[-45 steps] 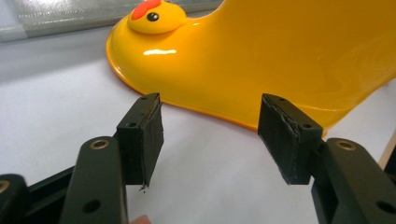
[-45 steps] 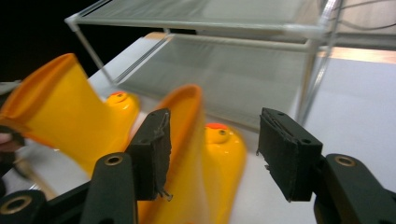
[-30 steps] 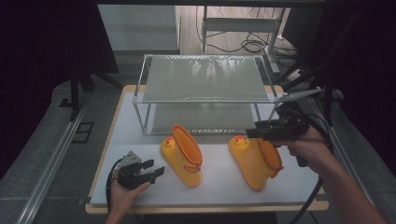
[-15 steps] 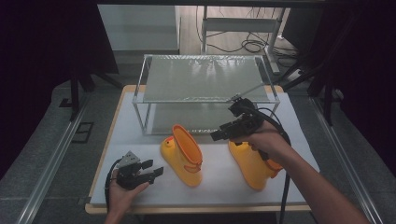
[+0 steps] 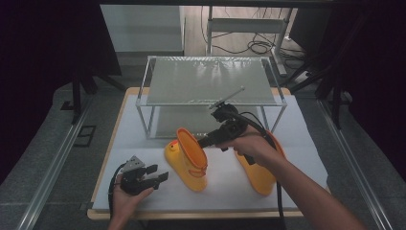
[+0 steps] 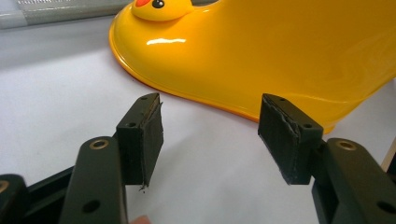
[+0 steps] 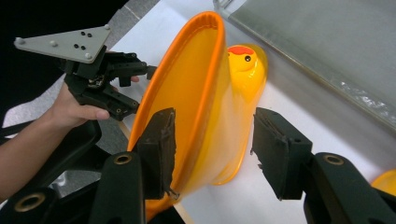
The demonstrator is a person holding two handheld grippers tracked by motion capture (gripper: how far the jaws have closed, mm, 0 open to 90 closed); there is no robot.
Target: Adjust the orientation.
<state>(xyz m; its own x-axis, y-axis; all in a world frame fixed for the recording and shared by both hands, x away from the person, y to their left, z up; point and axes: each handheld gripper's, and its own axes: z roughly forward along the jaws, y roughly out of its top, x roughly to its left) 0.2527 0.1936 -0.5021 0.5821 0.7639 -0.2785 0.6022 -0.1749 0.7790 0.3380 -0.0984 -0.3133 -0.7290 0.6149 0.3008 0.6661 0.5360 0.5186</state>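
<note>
Two yellow duck-faced rubber boots stand on the white table. The left boot (image 5: 186,160) has an orange rim, and my right gripper (image 5: 203,142) is at its top. In the right gripper view the boot's shaft wall (image 7: 205,107) runs between the jaws of my right gripper (image 7: 212,149). One pad is on the opening's side, the other outside with a gap. These jaws have just been closing a little and are still open. The right boot (image 5: 261,175) is partly hidden by my right hand. My left gripper (image 5: 160,175) (image 6: 210,135) rests open beside the left boot's sole (image 6: 261,51), holding nothing.
A metal-framed two-level rack (image 5: 210,86) stands behind the boots at the back of the table (image 5: 139,134). The table's front edge lies just below my left hand. Cables trail from both grippers.
My right gripper has travelled left from above the right boot to the left boot's top rim, sinking slightly. The left gripper has stayed put.
</note>
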